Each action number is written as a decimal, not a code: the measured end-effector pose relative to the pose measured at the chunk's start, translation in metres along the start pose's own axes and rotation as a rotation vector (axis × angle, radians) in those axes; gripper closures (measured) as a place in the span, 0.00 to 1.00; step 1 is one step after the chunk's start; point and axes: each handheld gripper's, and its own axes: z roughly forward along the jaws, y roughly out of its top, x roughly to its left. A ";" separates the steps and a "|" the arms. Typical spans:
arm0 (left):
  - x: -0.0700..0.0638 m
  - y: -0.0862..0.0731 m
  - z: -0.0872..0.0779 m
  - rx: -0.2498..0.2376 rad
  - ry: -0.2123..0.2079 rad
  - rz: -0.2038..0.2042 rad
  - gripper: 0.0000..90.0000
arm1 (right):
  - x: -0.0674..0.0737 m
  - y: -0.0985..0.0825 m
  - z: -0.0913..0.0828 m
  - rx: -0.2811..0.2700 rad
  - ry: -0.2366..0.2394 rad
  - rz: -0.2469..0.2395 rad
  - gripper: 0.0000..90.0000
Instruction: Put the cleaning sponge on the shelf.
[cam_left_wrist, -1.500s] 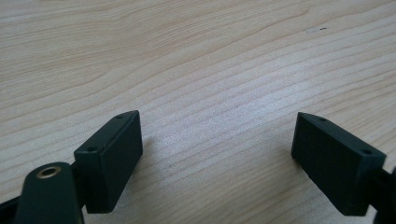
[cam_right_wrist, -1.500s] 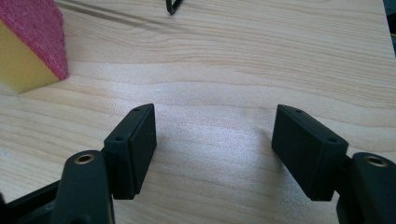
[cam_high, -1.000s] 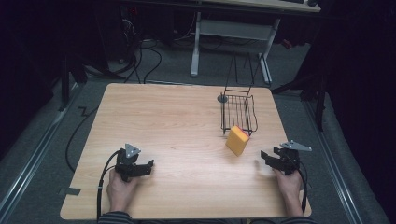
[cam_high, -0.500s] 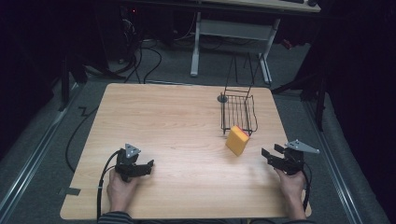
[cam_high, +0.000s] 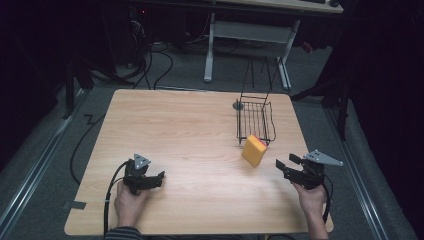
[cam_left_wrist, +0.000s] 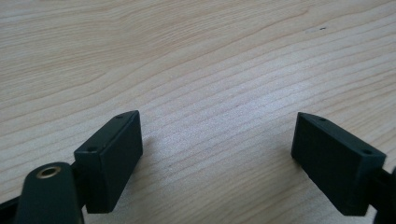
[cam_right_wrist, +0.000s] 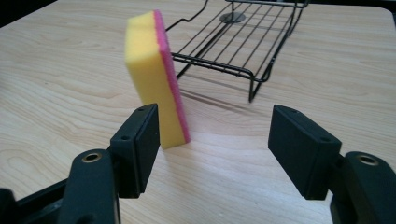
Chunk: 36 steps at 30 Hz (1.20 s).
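A yellow sponge (cam_high: 254, 150) with a pink scouring side stands on its edge on the wooden table (cam_high: 175, 125), touching the near end of a black wire basket (cam_high: 255, 120). My right gripper (cam_high: 286, 162) hovers to the right of the sponge, open, with nothing between its jaws. In the right gripper view the sponge (cam_right_wrist: 152, 74) rises just beyond the left jaw, with the basket (cam_right_wrist: 243, 42) behind it, and the right gripper (cam_right_wrist: 215, 126) holds only bare table in its gap. My left gripper (cam_high: 157, 179) rests open at the table's near left, and in its own view the left gripper (cam_left_wrist: 217, 140) frames plain wood.
A small grey disc (cam_high: 238, 106) lies by the basket's far left corner. The basket's tall wire handles rise past the table's far edge. Cables trail from both grippers off the near edge. A desk frame (cam_high: 250, 35) and floor cables lie beyond the table.
My right gripper has lifted a little and drifted slightly to the right, away from the sponge. The left gripper, the sponge and the basket have stayed put.
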 end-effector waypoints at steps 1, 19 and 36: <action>0.000 0.000 0.000 0.000 0.000 0.000 0.19 | 0.002 0.001 0.000 -0.001 0.004 -0.004 0.38; 0.000 0.000 0.000 0.000 0.000 0.000 0.19 | 0.029 0.015 0.013 -0.020 0.067 -0.065 0.38; 0.000 0.000 0.000 0.000 0.000 0.000 0.19 | 0.035 0.024 0.036 0.007 0.039 -0.100 0.38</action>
